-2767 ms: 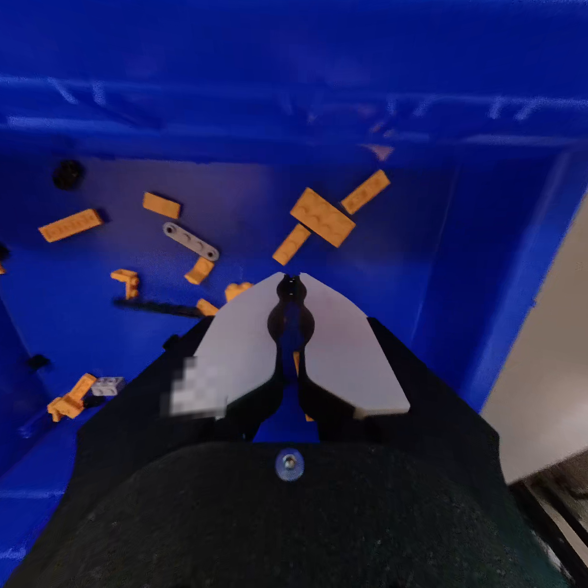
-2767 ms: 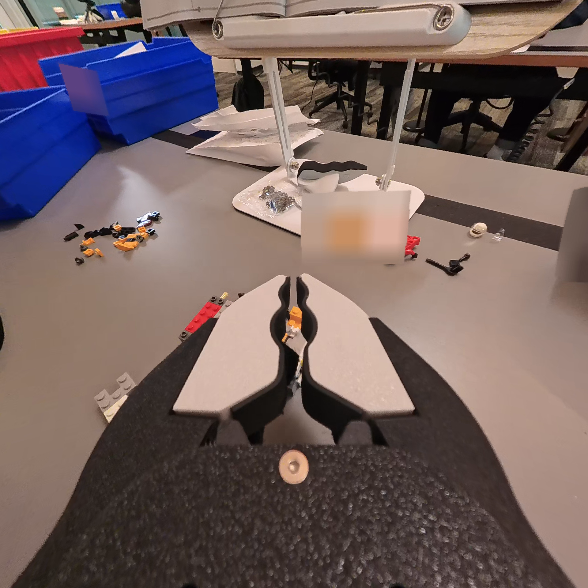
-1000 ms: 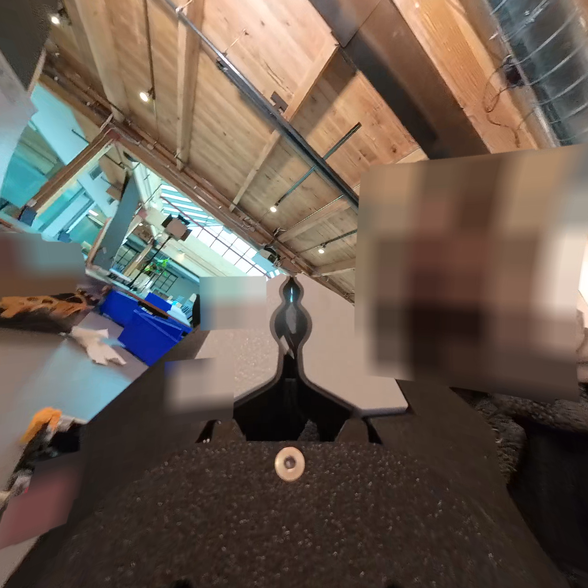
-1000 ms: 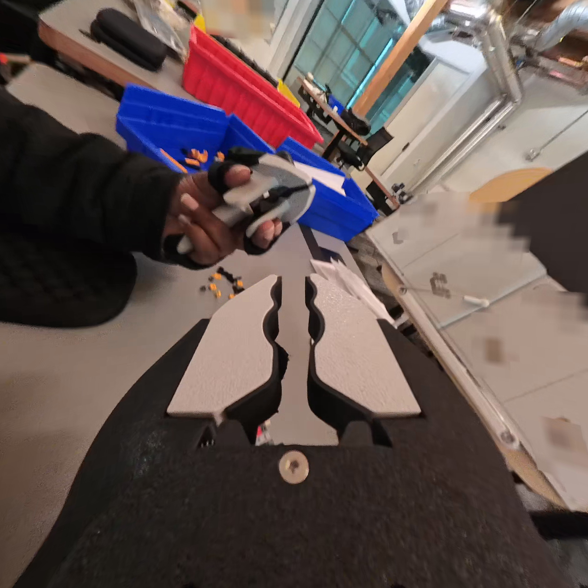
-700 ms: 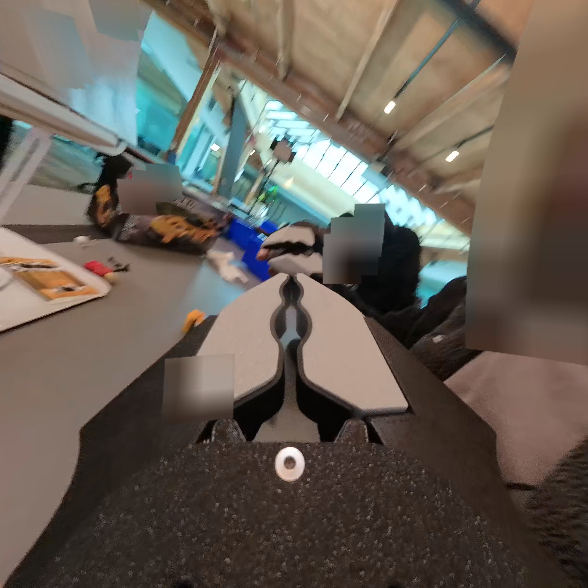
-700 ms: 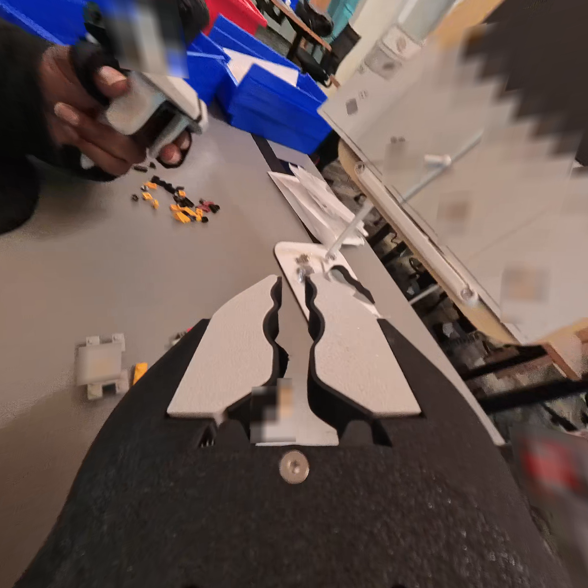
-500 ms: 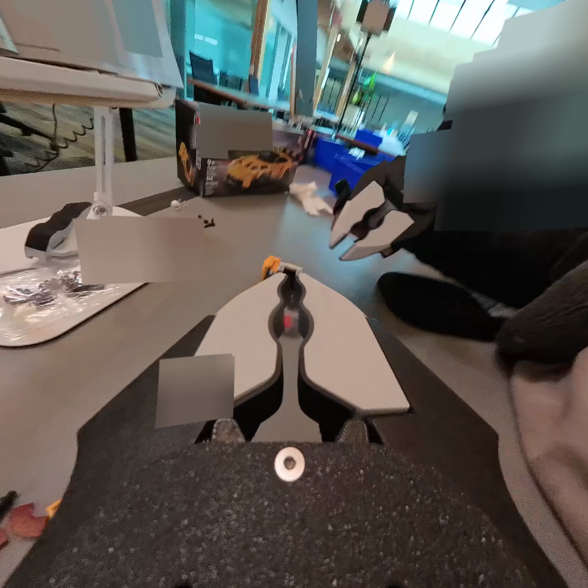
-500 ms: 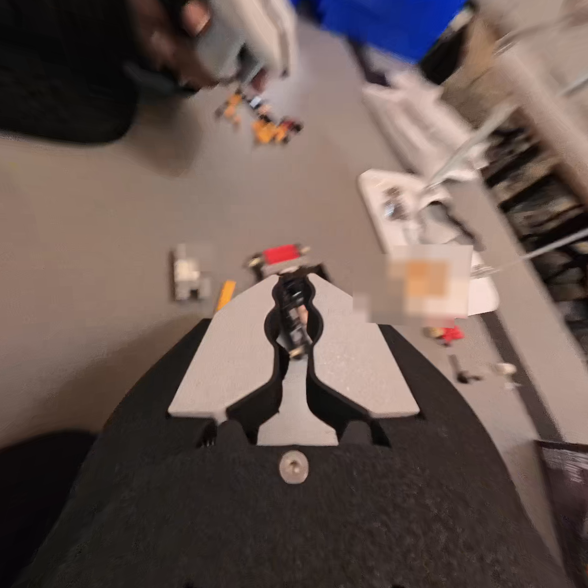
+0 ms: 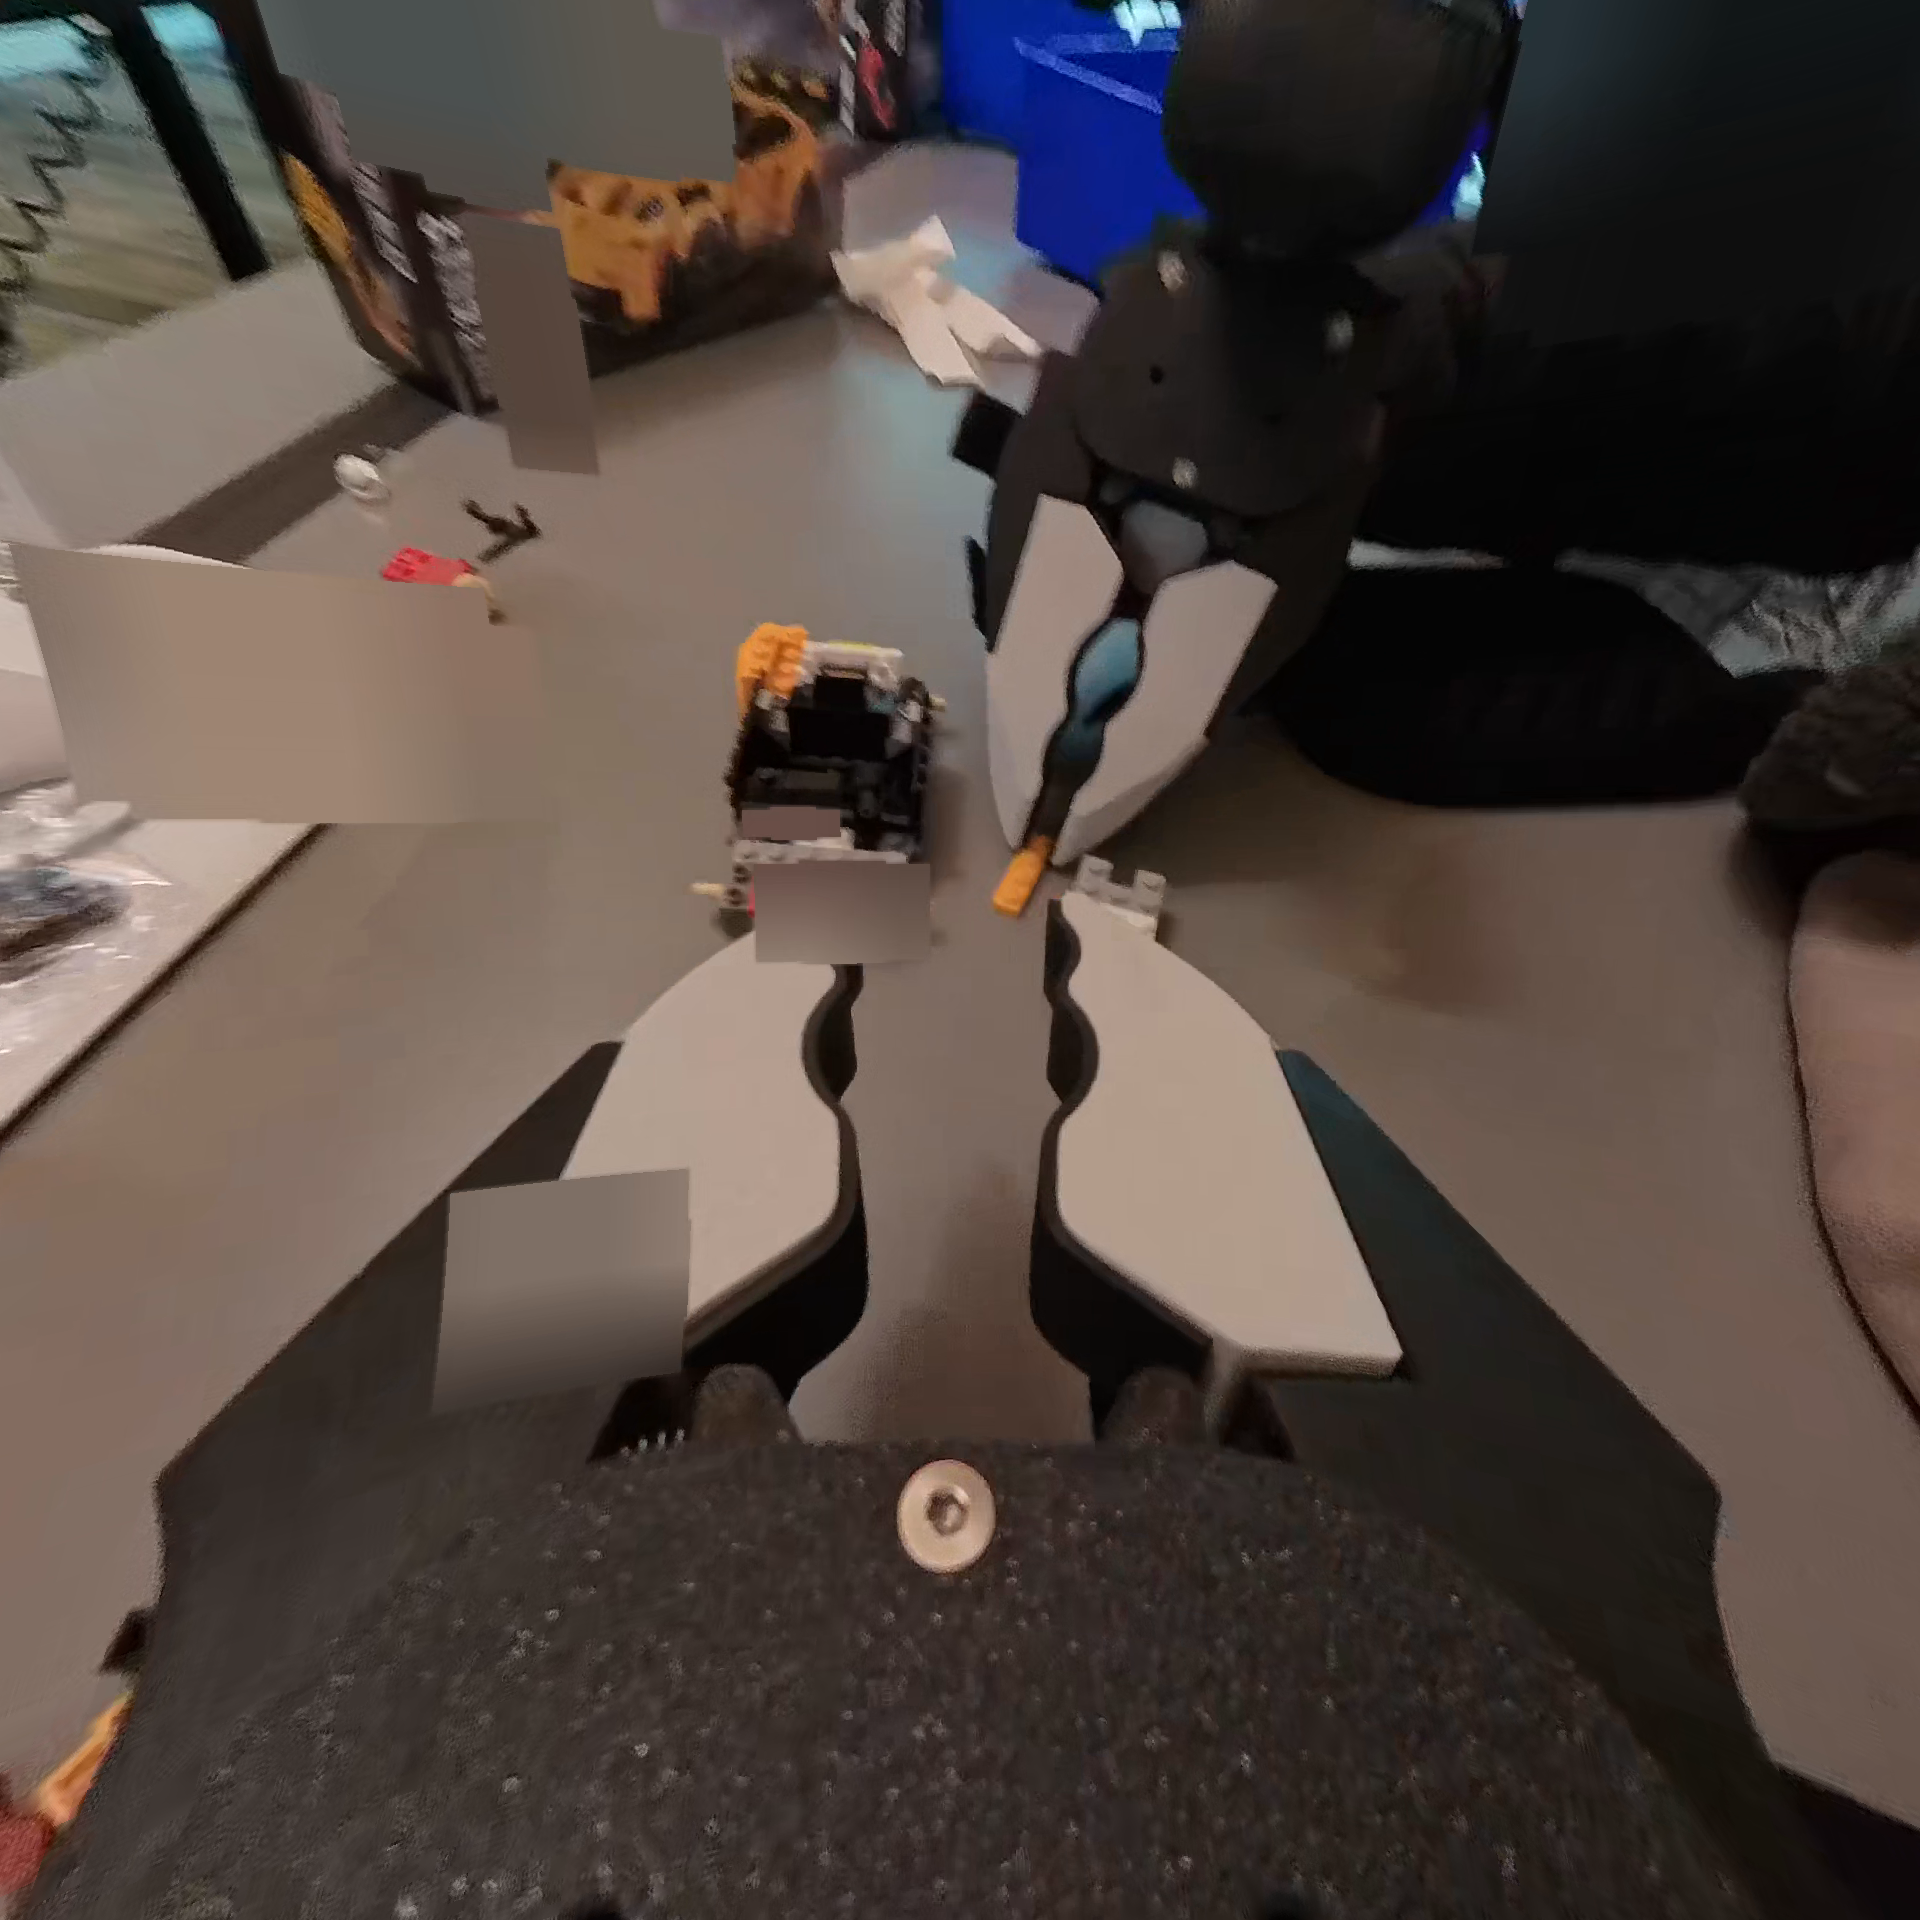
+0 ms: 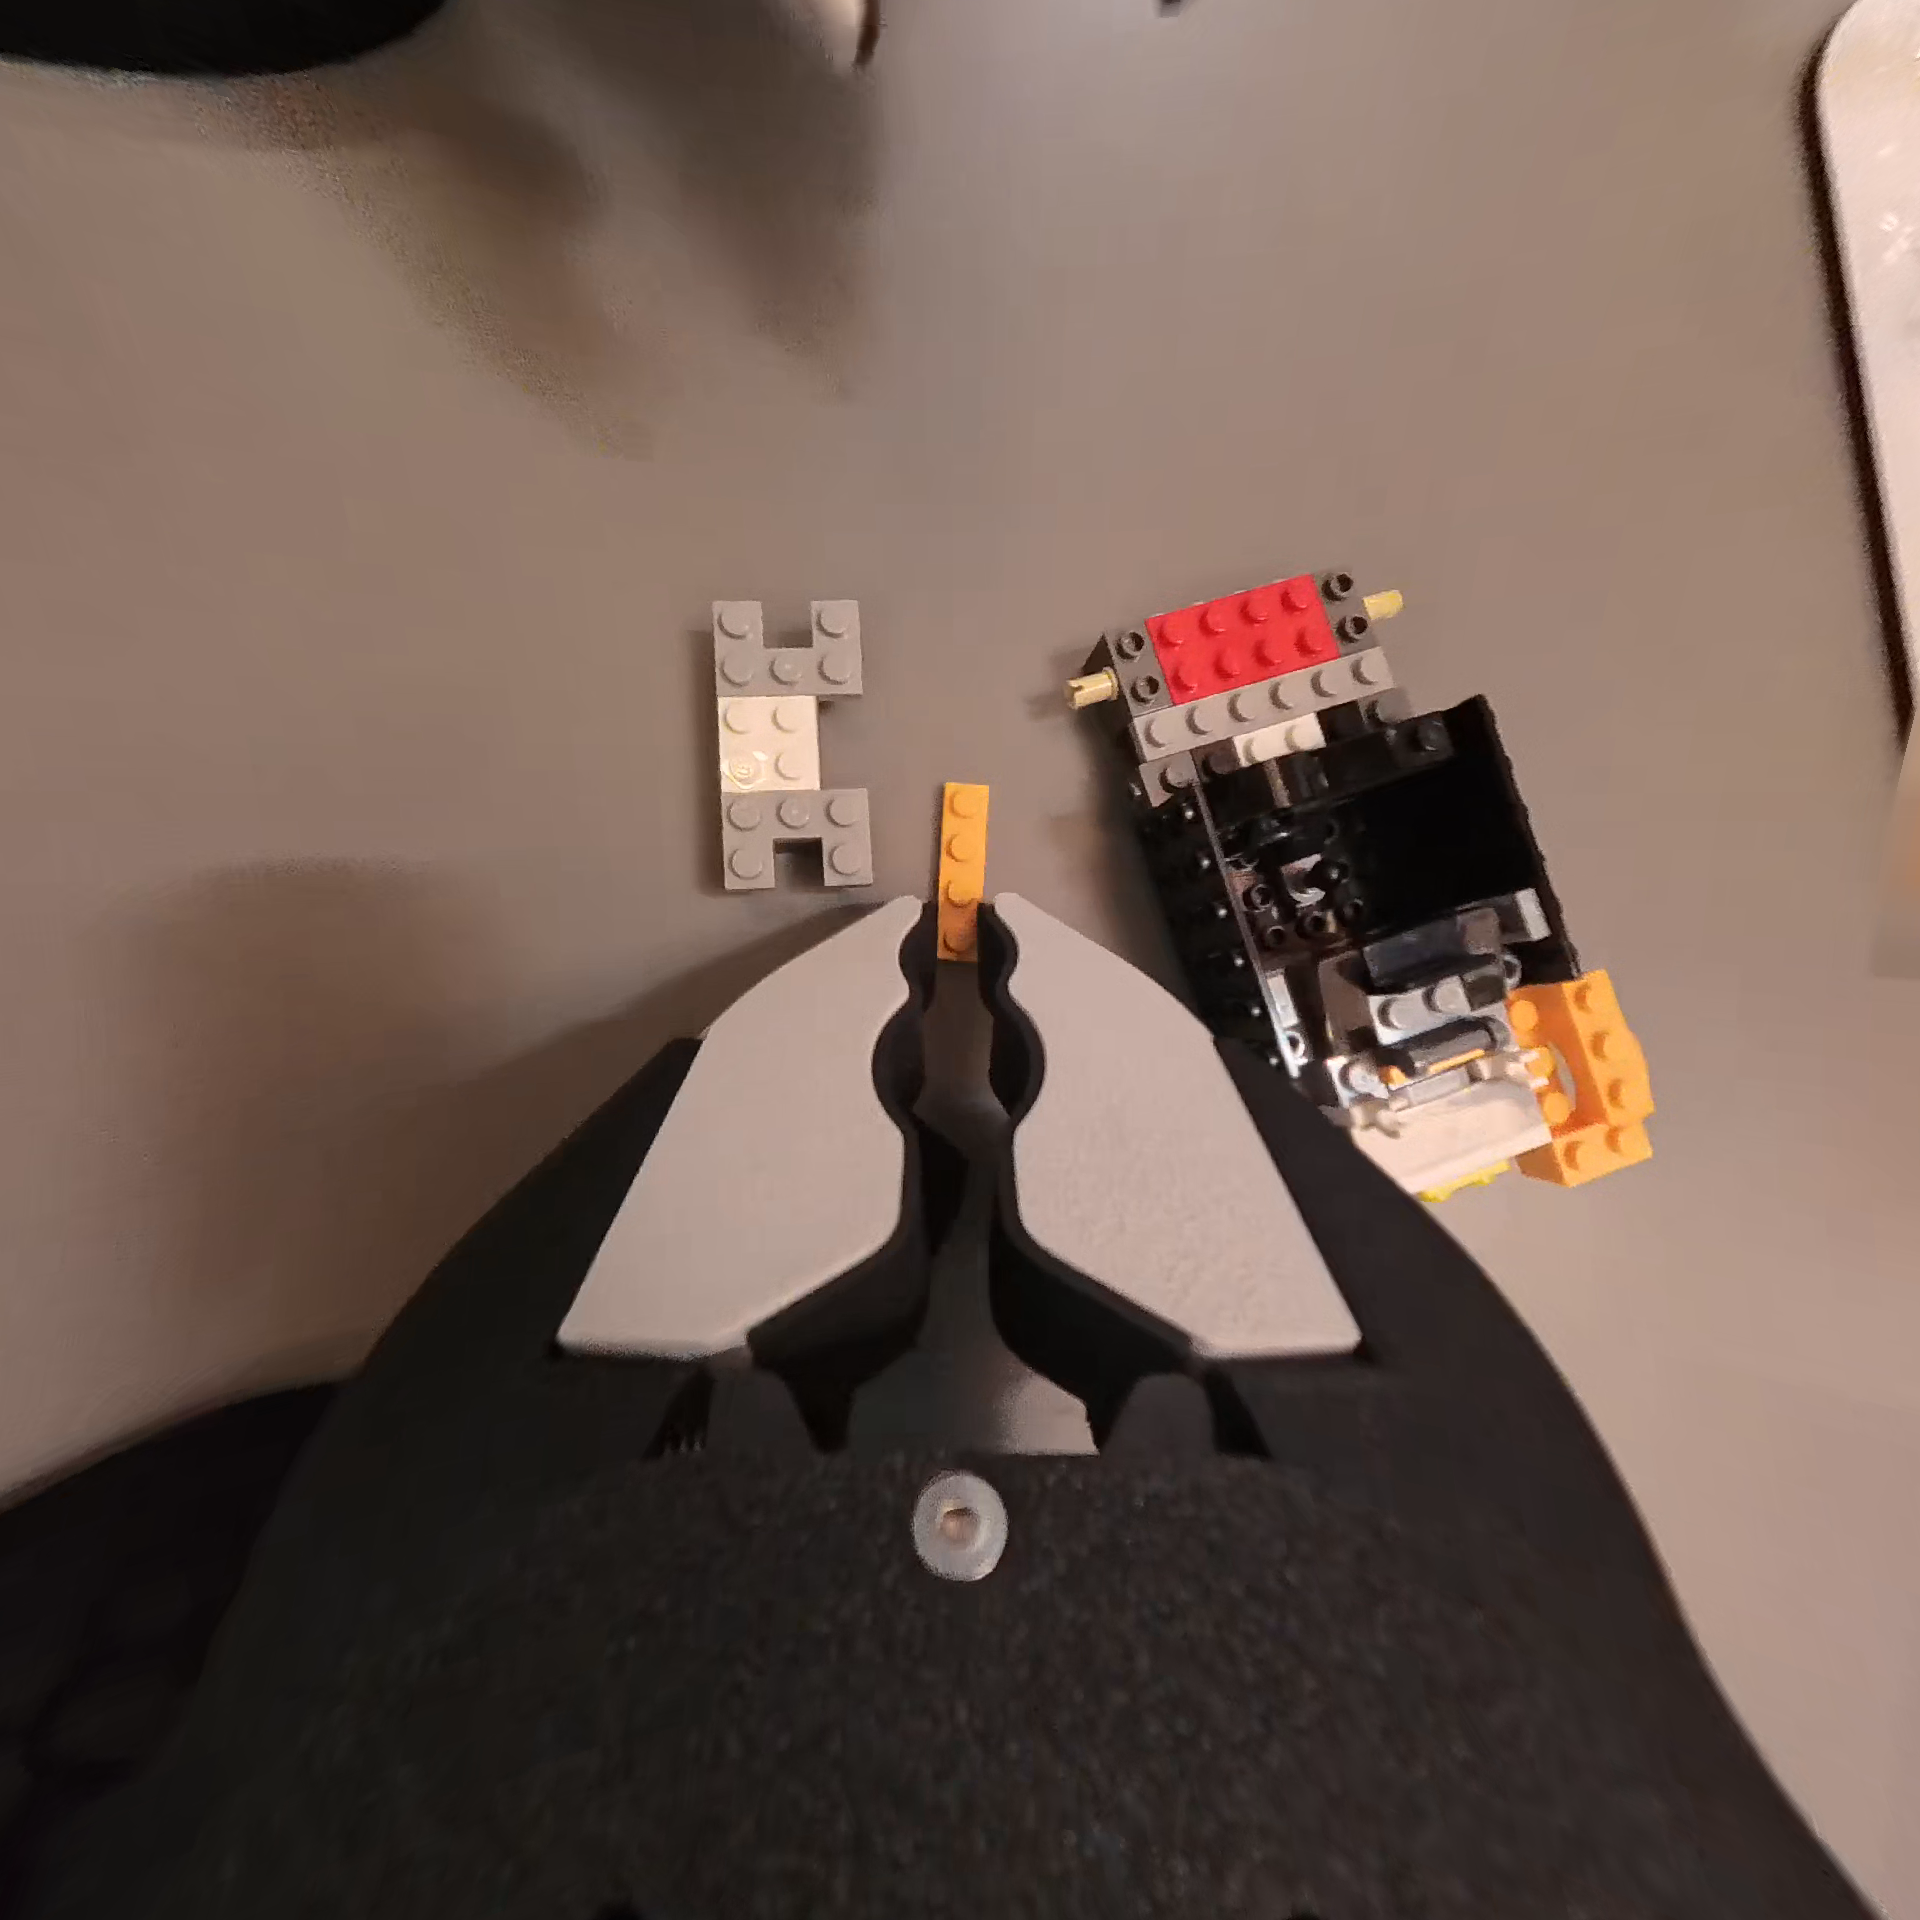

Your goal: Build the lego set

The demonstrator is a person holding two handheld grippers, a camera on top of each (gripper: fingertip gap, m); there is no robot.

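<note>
Closing on a narrow orange plate (image 10: 961,871) lying flat on the grey surface (image 10: 416,520), the right hand-held gripper (image 10: 958,914) has swung down from mid-air, tips pinching the plate's near end. The left hand-held gripper (image 9: 945,971), now released and empty, faces the part-built car (image 9: 828,764) nearby.

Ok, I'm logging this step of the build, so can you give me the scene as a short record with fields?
Surface: grey table
Right gripper: closed on one end of the orange plate, which lies on the table
Left gripper: open, empty, above the table
Partial model: black body, red plate on top, orange bricks at one end; right of the orange plate
Grey and white plate assembly: left of the orange plate, apart from it
</note>
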